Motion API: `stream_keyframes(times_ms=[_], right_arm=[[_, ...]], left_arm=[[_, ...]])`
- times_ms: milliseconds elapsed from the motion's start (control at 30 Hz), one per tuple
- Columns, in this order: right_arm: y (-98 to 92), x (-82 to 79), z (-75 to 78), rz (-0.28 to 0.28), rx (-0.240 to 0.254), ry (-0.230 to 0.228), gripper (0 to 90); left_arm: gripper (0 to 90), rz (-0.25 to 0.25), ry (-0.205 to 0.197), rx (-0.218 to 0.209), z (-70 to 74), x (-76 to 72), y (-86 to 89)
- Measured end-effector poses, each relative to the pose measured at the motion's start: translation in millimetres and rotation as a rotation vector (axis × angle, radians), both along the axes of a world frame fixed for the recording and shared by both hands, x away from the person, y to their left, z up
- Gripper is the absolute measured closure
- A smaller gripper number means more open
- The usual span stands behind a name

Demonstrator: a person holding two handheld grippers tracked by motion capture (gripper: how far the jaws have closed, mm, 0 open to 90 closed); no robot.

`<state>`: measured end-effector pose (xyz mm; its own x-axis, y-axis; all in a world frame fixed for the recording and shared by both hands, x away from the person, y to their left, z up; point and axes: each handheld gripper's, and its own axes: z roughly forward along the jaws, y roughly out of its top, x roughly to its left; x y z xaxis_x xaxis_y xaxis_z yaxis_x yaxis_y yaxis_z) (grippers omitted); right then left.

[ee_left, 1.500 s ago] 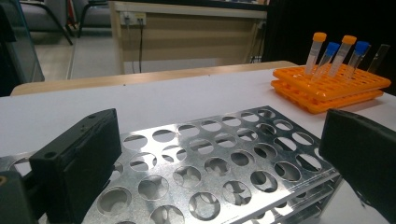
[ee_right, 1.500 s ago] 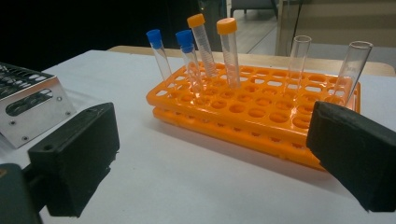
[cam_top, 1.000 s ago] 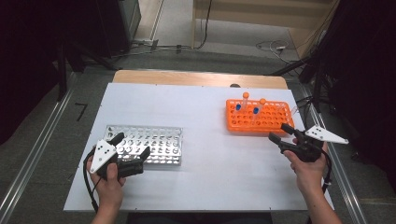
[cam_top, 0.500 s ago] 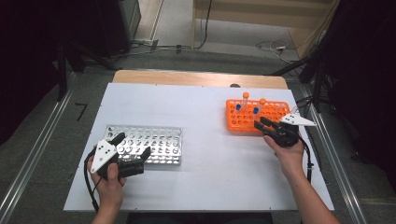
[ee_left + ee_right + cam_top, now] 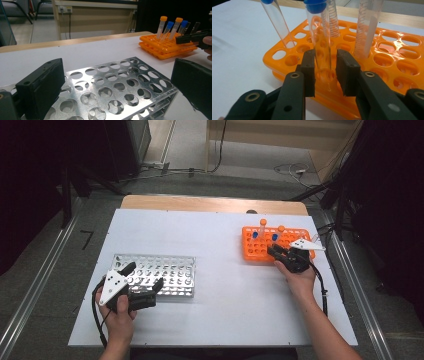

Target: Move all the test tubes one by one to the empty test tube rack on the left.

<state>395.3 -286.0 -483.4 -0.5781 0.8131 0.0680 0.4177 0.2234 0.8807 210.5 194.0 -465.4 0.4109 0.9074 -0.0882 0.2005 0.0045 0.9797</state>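
Standing in one orange rack (image 5: 255, 251), four capped tubes, two blue-capped (image 5: 274, 237), two orange-capped (image 5: 263, 222)

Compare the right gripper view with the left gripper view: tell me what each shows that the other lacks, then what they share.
Right gripper view: the right gripper close up, its jaws either side of a blue-capped tube, having just been closing; a small gap seems to remain on one side.

Left gripper view: the metal rack between the left gripper's wide-open jaws.

Both: the orange rack with capped tubes on the white table.
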Motion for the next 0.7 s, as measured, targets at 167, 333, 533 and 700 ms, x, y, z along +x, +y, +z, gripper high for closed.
stream_keyframes(times_ms=[167,333,533,700], right_arm=[[3.8,2.8,-2.8,-0.007,0.007,-0.021,71.1],[6.6,3.2,-4.1,-0.017,-0.007,-0.036,74.8],[5.7,0.8,0.7,-0.028,0.003,-0.056,75.1],[2.7,-2.7,10.1,-0.025,0.03,-0.068,75.0]], left_arm=[[0.0,-0.001,0.003,0.0,-1.0,0.4,-1.0],[0.0,0.0,0.003,0.002,-1.0,-0.5,-0.5],[0.0,-0.003,0.011,0.0,-0.7,0.3,-1.3],[0.0,-0.013,0.022,0.007,0.8,0.4,-7.3]])
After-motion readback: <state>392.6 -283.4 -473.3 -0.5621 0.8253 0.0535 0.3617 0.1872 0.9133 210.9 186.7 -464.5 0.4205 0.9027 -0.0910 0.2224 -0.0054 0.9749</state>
